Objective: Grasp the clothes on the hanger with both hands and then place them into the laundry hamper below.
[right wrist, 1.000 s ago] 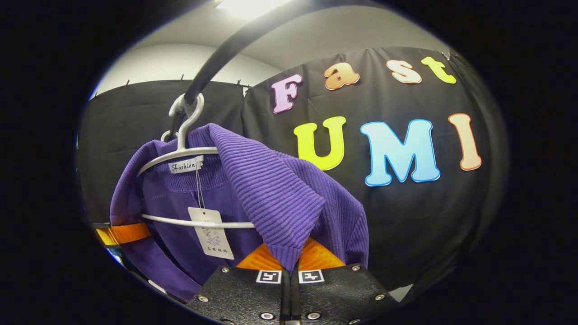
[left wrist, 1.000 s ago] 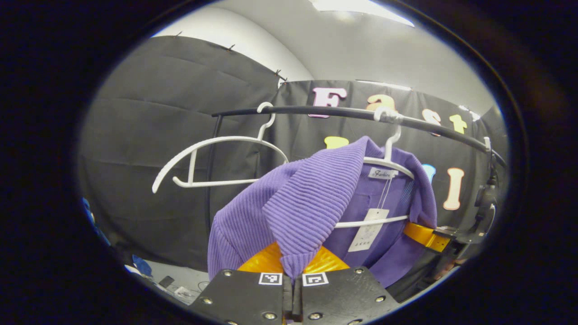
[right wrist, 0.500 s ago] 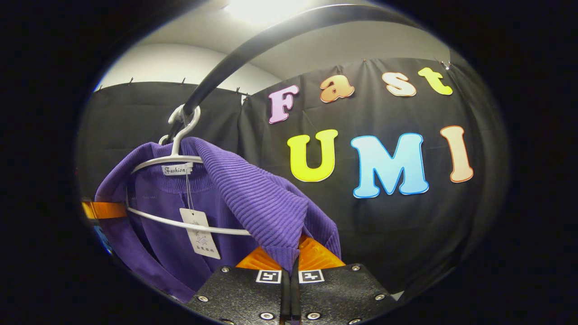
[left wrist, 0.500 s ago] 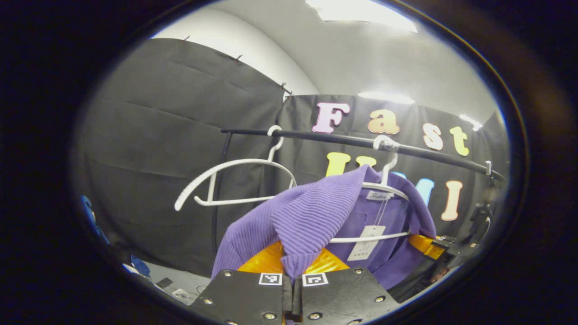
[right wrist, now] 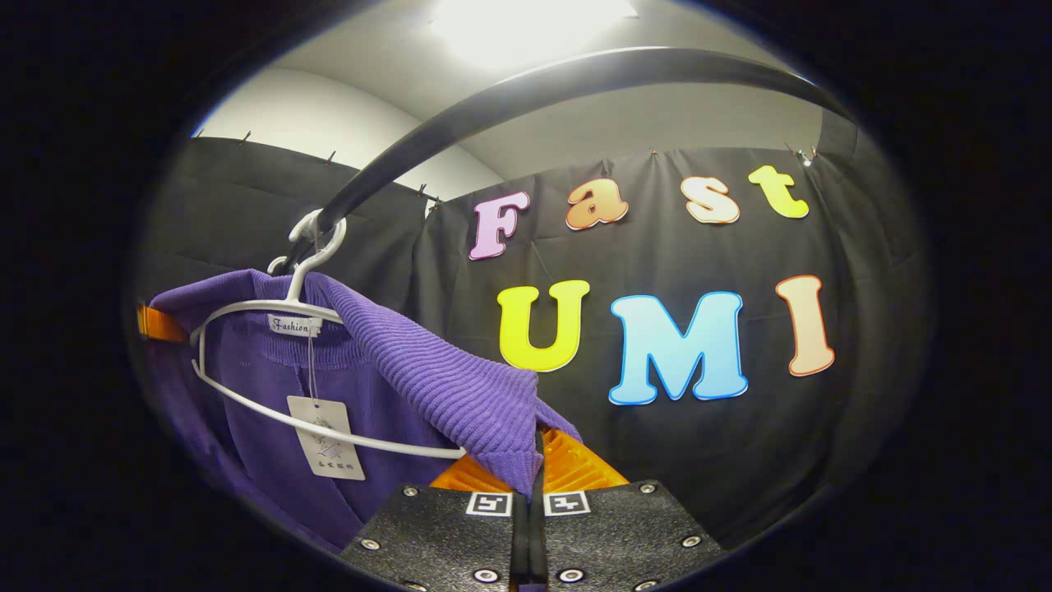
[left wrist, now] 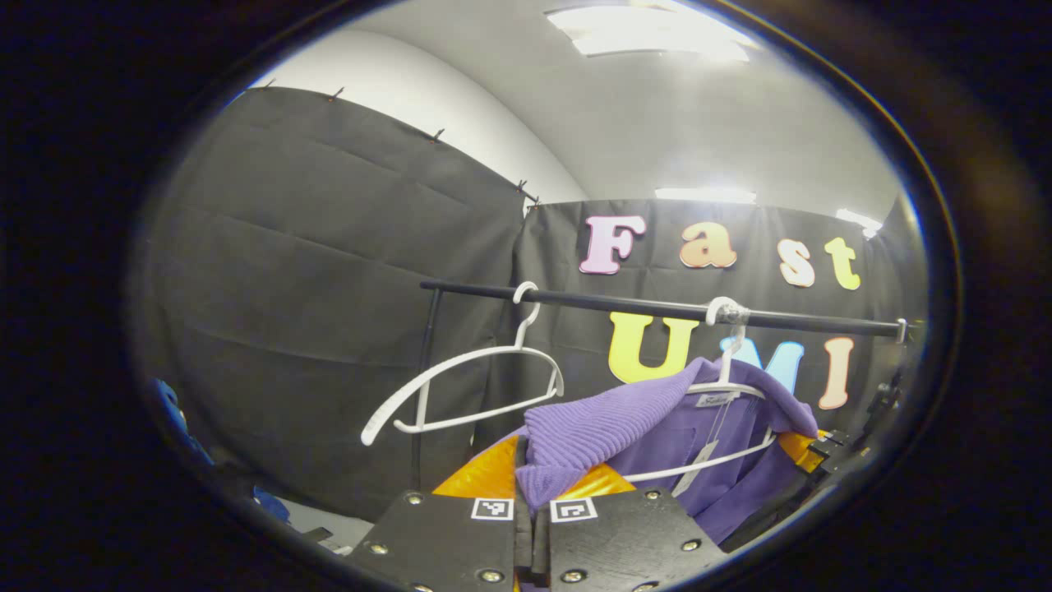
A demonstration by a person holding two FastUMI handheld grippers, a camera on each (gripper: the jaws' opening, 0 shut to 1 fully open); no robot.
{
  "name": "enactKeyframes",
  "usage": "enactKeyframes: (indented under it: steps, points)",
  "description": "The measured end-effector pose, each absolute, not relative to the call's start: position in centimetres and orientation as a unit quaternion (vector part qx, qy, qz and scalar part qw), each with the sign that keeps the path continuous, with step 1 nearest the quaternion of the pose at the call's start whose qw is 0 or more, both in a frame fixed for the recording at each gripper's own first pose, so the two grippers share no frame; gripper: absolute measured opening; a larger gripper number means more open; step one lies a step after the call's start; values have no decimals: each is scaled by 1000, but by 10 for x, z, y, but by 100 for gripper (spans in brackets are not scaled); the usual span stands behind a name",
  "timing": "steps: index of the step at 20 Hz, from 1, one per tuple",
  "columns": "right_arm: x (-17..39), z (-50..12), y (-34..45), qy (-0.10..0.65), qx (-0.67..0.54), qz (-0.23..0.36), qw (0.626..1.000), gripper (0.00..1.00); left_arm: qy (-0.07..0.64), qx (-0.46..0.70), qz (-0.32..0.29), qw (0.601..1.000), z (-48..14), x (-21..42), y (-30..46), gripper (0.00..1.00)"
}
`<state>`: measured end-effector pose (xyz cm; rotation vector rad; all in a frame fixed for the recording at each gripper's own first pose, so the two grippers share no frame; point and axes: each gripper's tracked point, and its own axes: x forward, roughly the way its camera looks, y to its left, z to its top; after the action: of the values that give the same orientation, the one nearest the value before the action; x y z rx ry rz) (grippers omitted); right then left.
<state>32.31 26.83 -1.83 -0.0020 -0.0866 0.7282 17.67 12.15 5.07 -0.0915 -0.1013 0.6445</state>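
Observation:
A purple ribbed knit garment (left wrist: pixel 625 423) hangs on a white hanger (left wrist: pixel 727 386) hooked on the black rail (left wrist: pixel 625 302). My left gripper (left wrist: pixel 532 493) is shut on one shoulder of the garment, the knit pinched between its fingers. In the right gripper view the same garment (right wrist: pixel 427 378) drapes over the white hanger (right wrist: pixel 246 308), with a paper tag (right wrist: pixel 325 436) dangling inside the neck. My right gripper (right wrist: pixel 530 481) is shut on the other shoulder fold. The other gripper (left wrist: pixel 801 448) peeks out past the garment at the right of the left gripper view.
A second white hanger (left wrist: pixel 468 386) hangs bare on the rail to the left of the garment. The rail's upright post (left wrist: pixel 423 386) stands at its left end. The black rail (right wrist: pixel 509 99) arcs close overhead in the right gripper view.
Both grippers have moved back and lower, still holding the garment's shoulders; the shoulders are pulled out toward me and the rail and hangers sit lower and farther off in the left gripper view.

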Motion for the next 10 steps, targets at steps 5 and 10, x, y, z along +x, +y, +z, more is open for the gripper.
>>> enactKeyframes:
  steps: [5, 10]
  points:
    - [330, -3, 266, -72, -10, 335, 940, 0, -54, -50, 308, 949, 65, 175, 142, 1]
    - [328, 0, 266, -91, -39, 331, 938, 0, -49, -31, 296, 953, 82, 181, 158, 1]
